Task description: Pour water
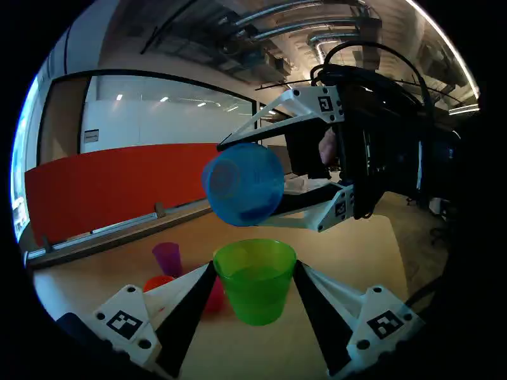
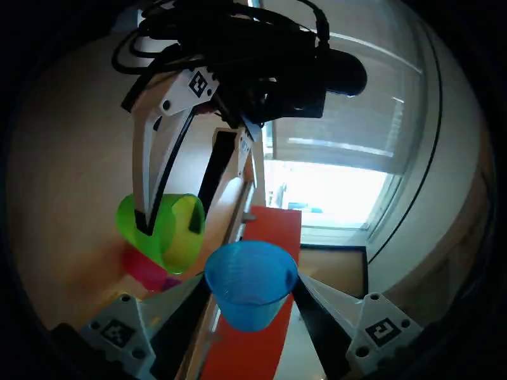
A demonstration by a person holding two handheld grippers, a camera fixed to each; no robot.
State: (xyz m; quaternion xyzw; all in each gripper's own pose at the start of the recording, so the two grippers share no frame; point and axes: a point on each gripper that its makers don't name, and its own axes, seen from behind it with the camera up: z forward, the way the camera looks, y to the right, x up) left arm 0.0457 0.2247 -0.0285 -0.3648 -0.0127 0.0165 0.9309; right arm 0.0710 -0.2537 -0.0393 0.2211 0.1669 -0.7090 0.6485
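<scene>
A long red partition panel stands behind the pale wooden bench. Above the panel runs a glass wall, and higher still are grey ceiling pipes. Beside the panel is a bright daylit window.

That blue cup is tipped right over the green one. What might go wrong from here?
The blue cup, held in the right tongs, lies on its side above the green cup in the left tongs; if its lip is not over the green rim, water may spill on the table. The purple cup stands close behind and might get knocked.
</scene>
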